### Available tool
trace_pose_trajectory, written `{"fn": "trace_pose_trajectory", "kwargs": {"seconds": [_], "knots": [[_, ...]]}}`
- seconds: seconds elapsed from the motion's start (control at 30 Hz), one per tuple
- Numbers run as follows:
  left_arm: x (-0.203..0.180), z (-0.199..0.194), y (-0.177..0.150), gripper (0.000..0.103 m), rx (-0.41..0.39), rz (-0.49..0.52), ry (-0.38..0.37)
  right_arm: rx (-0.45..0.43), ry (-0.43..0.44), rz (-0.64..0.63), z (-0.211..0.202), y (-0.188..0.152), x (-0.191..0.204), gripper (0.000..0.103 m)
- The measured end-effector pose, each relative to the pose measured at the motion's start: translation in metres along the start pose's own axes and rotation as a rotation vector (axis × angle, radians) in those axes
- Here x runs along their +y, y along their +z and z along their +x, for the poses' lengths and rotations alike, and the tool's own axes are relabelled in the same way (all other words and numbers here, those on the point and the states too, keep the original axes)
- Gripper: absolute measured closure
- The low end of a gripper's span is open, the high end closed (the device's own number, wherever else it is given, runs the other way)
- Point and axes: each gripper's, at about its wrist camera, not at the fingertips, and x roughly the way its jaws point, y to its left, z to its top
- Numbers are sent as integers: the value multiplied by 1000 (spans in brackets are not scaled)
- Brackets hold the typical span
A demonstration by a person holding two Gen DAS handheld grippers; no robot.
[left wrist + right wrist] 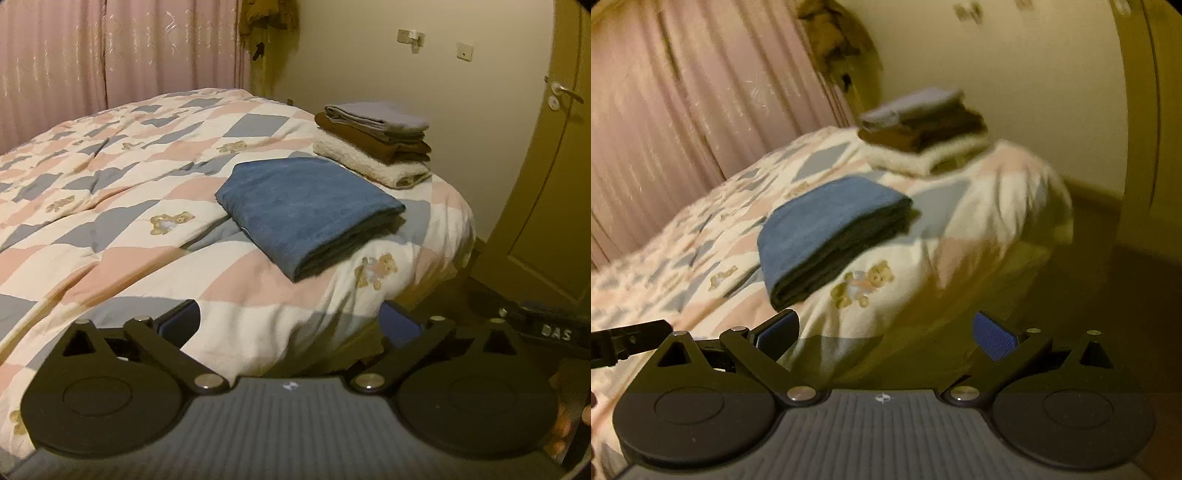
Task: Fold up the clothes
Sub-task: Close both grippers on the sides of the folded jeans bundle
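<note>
Lying folded on the quilt (110, 206), the blue towel (306, 218) sits just beside a folded stack (373, 144) at the bed corner. Left gripper (291, 325) and right gripper (886, 332) stand spread wide, empty. Risk: snagging an edge undoes layers.

Blue towel (306, 210); pink-white-blue check quilt (122, 206) (teddy bears); pink curtain (110, 48).

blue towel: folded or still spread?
Folded. The blue towel lies as a compact rectangle on the quilt, stacked layers showing along its near edge; both grippers' jaws are open, clear of it.
</note>
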Motion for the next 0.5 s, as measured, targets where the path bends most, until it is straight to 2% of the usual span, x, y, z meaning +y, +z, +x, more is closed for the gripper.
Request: {"fn": "trace_pose_trajectory", "kwargs": {"seconds": [0.2,0.43,0.5], "knots": [[21,56,16,1,108,-104,5,130,11,164,51,5,-49,0],[55,110,38,1,152,-272,-45,125,222,73,94,75,-70,3],[65,129,46,1,165,-330,-64,113,289,21,114,107,-70,5]]}}
